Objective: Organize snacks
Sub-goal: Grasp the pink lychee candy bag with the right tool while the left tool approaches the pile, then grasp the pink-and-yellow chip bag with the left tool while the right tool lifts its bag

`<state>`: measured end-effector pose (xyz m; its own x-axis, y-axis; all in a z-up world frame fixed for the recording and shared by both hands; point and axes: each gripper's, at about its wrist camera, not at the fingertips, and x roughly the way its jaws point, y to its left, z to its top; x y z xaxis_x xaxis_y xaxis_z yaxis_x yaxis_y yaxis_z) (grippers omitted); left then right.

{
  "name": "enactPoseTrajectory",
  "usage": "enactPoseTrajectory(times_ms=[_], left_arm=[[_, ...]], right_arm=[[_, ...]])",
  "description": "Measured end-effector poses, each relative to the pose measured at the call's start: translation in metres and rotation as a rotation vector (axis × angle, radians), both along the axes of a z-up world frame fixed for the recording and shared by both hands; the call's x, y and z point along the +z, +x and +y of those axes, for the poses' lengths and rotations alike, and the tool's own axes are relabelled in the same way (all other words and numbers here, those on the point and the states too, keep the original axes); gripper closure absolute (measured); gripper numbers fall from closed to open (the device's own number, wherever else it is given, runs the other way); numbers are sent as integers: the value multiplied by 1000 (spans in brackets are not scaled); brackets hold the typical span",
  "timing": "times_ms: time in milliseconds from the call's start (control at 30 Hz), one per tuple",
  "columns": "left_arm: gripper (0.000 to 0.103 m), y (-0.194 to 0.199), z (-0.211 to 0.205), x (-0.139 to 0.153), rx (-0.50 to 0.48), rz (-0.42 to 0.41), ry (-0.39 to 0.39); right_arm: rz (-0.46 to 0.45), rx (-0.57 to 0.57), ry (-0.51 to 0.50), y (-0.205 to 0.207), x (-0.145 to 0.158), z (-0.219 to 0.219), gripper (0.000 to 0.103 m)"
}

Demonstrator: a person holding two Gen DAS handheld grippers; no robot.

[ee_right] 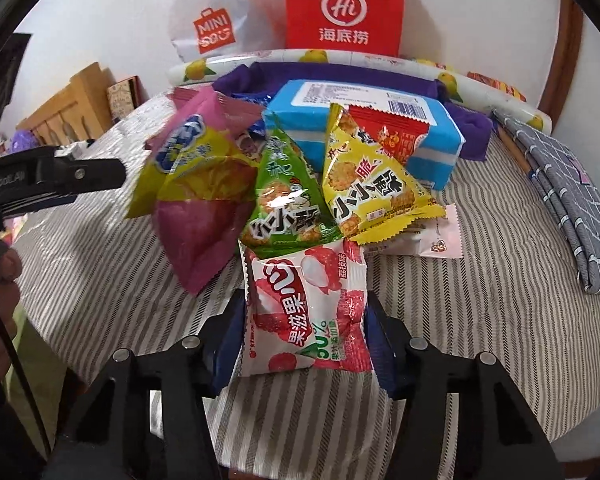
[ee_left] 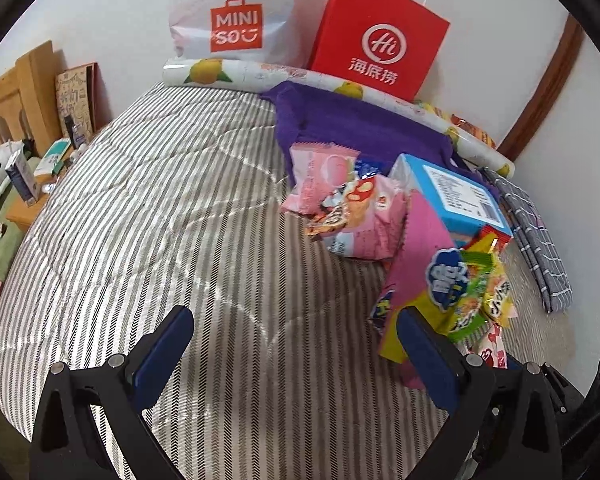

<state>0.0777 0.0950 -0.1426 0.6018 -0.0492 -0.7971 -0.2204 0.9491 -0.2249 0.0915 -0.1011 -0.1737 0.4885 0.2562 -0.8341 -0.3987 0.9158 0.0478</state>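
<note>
A heap of snack packets lies on the striped bed cover [ee_left: 160, 220]. In the right wrist view my right gripper [ee_right: 304, 332] is shut on a pink-and-white lychee candy packet [ee_right: 304, 312], its fingers on the packet's two sides. Behind it lie a green packet [ee_right: 288, 204], a yellow packet [ee_right: 372, 184], a pink-and-yellow bag [ee_right: 196, 184] and a blue box [ee_right: 360, 120]. In the left wrist view my left gripper [ee_left: 296, 344] is open and empty over bare cover, just left of the pink-and-yellow bag [ee_left: 420, 264]. Pink packets [ee_left: 340, 200] and the blue box [ee_left: 456, 192] lie beyond.
A red paper bag [ee_left: 380, 36] and a white Miniso bag [ee_left: 236, 20] stand against the wall behind a lemon-print roll [ee_left: 260, 74]. A purple cloth [ee_left: 352, 120] lies under the snacks. A grey checked cloth [ee_left: 540, 248] lies at right. A wooden headboard [ee_left: 16, 96] is at left.
</note>
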Motion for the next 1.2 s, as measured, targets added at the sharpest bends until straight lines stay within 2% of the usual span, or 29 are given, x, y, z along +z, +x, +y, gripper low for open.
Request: enactPoseTrajectory(times_ms=[167,467,767,867,967,1100,1200], left_arm=[[1,0,-11,9,-38,-27,0],[1,14,-44,8,-116,-15,13],[4,30,-72,0,-167,5,87],[9,33,-76,-3,-170,14,117],[22,34,-78,-3,-173,19,135],[52,33,-75,-1,-182,23,115],[55,29,-73,2,-184,18,90]], right_arm=[[-13,17,38,-6,6,-8,48],[-57,-1,96,-16,28,-31,48],[-89,-103,77,-7,31,-72,48],[-82,-130,70,-3,26,-82,48],[-73,-143,70,1,23,-87,48],[-70,-143,58,2,21,-85,48],[-73,-138,53,1,22,-83,48]])
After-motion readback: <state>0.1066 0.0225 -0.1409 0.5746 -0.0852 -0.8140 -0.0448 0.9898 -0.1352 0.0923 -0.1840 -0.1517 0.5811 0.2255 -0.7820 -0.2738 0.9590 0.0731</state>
